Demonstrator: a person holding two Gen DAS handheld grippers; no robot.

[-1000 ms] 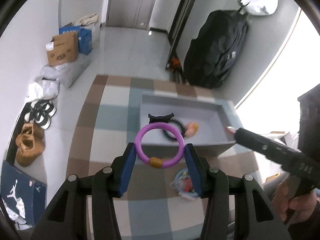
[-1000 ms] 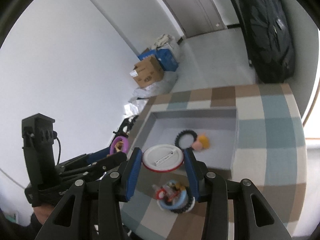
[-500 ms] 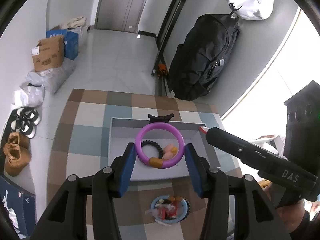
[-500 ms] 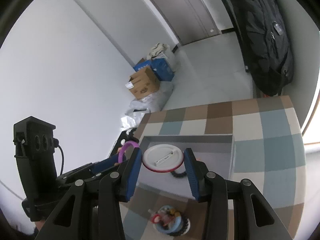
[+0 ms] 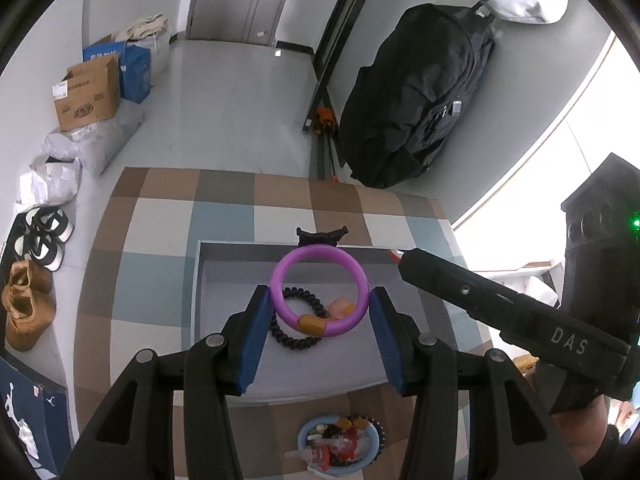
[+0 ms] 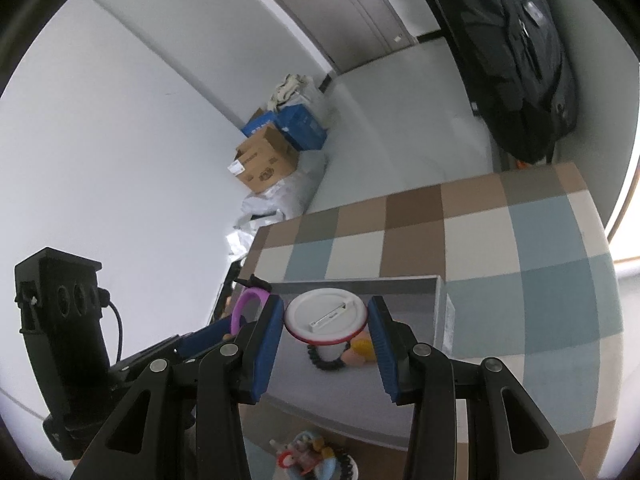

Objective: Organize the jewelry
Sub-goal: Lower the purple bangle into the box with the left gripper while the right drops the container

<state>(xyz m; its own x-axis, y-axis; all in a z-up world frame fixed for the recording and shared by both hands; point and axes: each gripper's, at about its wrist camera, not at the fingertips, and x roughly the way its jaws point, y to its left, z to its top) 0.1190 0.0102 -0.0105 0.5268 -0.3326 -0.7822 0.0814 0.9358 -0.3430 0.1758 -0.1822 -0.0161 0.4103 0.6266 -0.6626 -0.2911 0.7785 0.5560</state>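
My left gripper (image 5: 319, 300) is shut on a purple bangle (image 5: 352, 276) with an amber bead, held above the grey tray (image 5: 198, 280). My right gripper (image 6: 327, 320) is shut on a white round pin badge (image 6: 326, 314) with a red rim, also above the grey tray (image 6: 438, 308). In the tray lie a black coiled hair tie (image 5: 294, 338) and a pink and yellow piece (image 5: 342, 306). A small blue dish (image 5: 340, 446) full of trinkets sits on the checkered cloth in front of the tray. The right gripper's body shows at the right of the left wrist view.
The table (image 5: 160, 220) has a brown, blue and white checkered cloth. On the floor beyond are cardboard boxes (image 5: 86, 94), shoes (image 5: 26, 312) and a large black bag (image 5: 416, 96) against the wall.
Both grippers have risen and moved forward over the tray, each still holding its item. The tray and dish now sit lower in both views.
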